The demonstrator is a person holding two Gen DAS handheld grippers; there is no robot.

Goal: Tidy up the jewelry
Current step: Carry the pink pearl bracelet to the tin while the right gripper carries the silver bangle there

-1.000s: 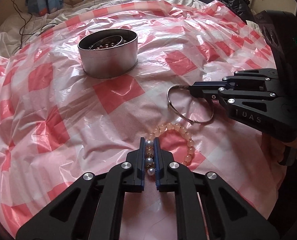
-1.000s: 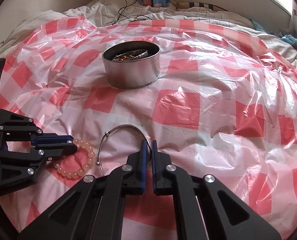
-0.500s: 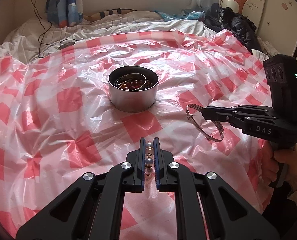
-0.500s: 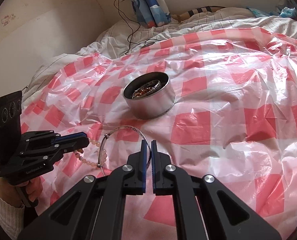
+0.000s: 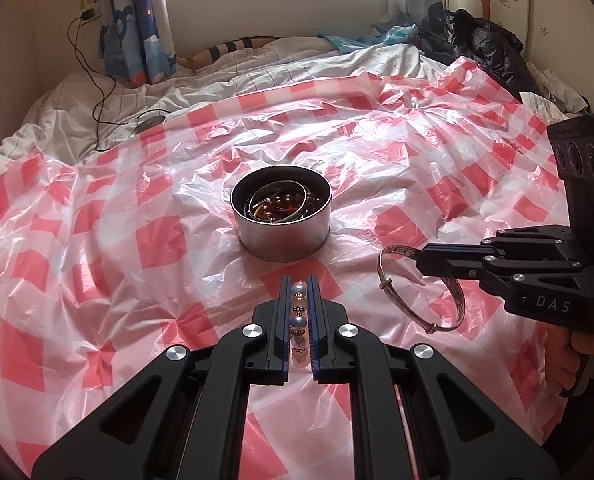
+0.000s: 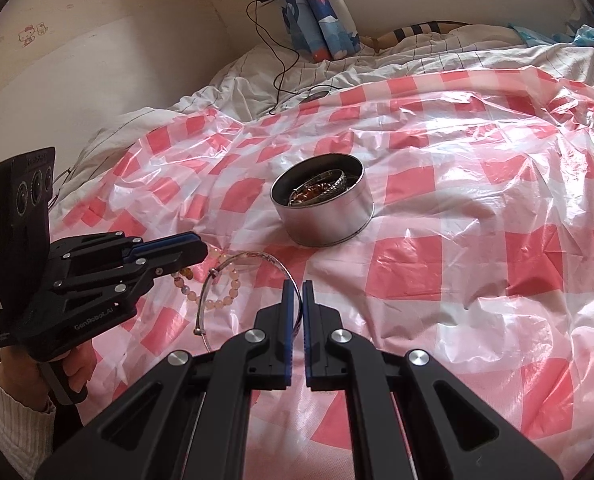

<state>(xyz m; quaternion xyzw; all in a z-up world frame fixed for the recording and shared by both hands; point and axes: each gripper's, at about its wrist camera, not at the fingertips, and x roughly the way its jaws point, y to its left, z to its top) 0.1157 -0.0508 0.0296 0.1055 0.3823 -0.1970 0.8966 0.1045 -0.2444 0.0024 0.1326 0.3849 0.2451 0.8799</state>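
Both pieces lifted, tin next.

We have the left gripper (image 5: 298, 292) clamped narrow on the bead bracelet (image 5: 299, 322); most of the strand hangs below the jaws, visible in the right wrist view, clear of the sheet (image 5: 97, 240). Right gripper (image 6: 295, 292) is pinched nearly shut on the thin bangle (image 6: 253, 258), which sticks out sideways, unsupported. Tin (image 5: 281, 216) sits ahead of both, well apart, already part-full of bangles and beads. Our call: bring one hand over the tin at a time so the tools don't clash. Get the dangling beads fully inside the rim before opening. Tilt the bangle flat so it drops in rather than catching the rim. The sheet looks slick, so we avoid nudging the tin.
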